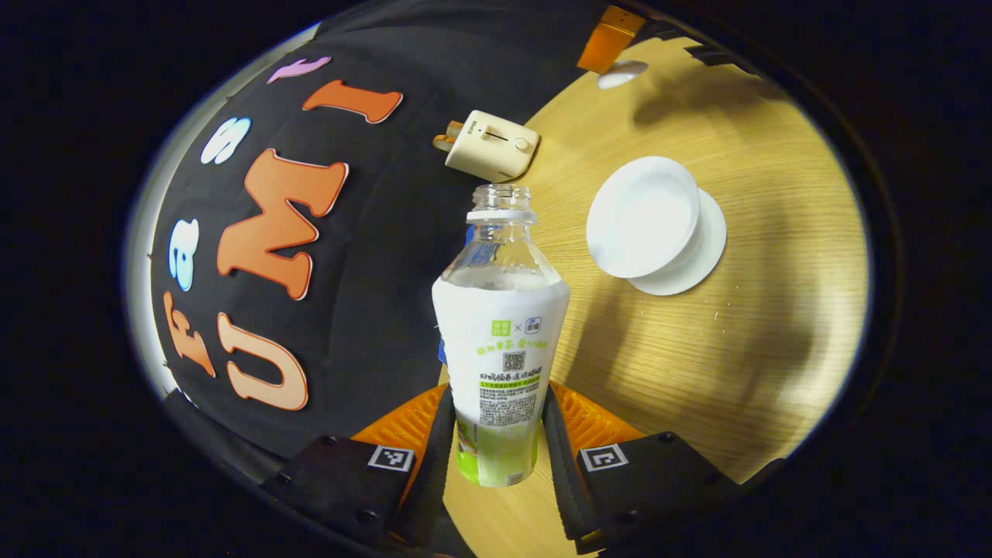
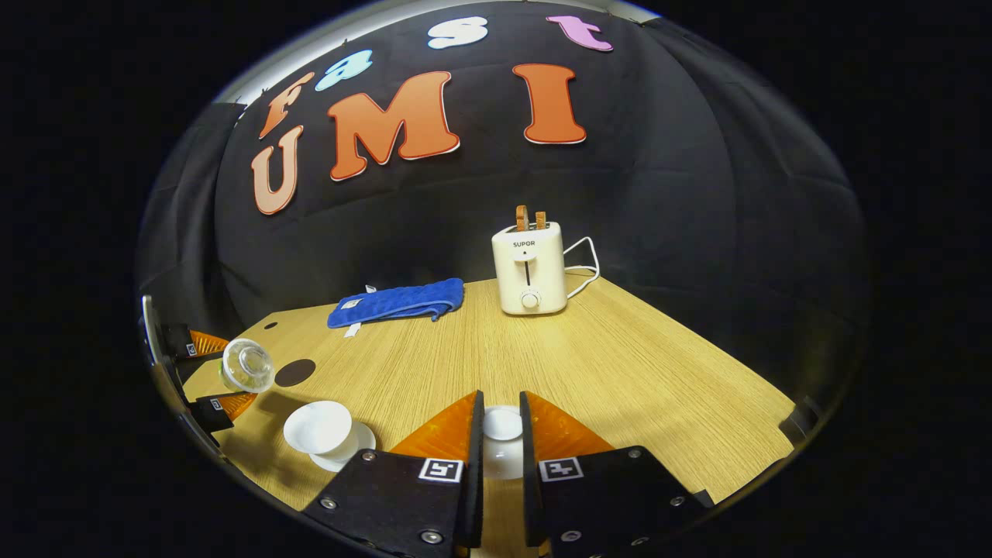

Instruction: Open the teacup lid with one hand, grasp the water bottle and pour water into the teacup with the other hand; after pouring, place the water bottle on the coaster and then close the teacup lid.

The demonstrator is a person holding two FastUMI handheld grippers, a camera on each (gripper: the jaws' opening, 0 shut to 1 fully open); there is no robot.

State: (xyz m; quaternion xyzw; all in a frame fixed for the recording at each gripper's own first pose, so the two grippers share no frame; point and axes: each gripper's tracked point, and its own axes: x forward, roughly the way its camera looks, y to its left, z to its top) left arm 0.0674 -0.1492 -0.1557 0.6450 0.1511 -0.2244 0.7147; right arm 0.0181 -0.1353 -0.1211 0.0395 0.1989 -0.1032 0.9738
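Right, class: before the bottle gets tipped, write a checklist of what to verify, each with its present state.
1. The teacup is open: ok, the right claw holds the lid.
2. Grip of the left claw on the water bottle: ok, both fingers press it.
3. Bottle uncapped: ok.
4. Bottle mouth above the teacup: not ok, it is off to one side.
5. Nothing on the coaster: ok.
6. Water in the bottle: cannot tell.
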